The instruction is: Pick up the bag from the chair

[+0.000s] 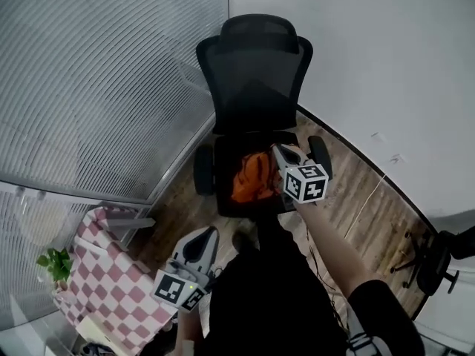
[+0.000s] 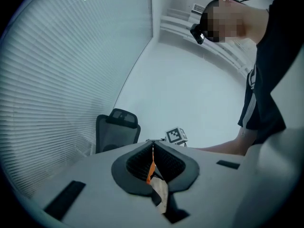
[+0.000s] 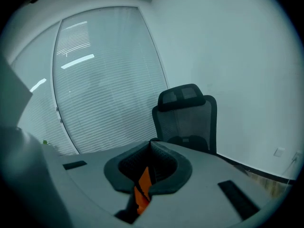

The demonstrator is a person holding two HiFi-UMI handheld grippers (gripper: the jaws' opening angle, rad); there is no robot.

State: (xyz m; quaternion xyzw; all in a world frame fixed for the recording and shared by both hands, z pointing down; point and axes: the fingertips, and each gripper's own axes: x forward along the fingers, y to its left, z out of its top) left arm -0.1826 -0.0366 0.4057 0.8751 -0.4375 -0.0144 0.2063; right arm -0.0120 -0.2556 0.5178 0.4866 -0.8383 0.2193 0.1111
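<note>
Pinching the orange bag (image 1: 249,178) above the chair (image 1: 254,73), right tongs (image 1: 280,151) closed

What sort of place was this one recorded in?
Probably an office corner: a black mesh office chair, slatted blinds, and a wood-look floor against a plain white wall.

The right gripper (image 1: 279,151) and its marker cube (image 1: 306,182) cover part of the bag (image 1: 249,180); whether the closed jaws pinch it cannot be determined. In the right gripper view, the gripper body hides the seat of the chair (image 3: 187,122).
</note>
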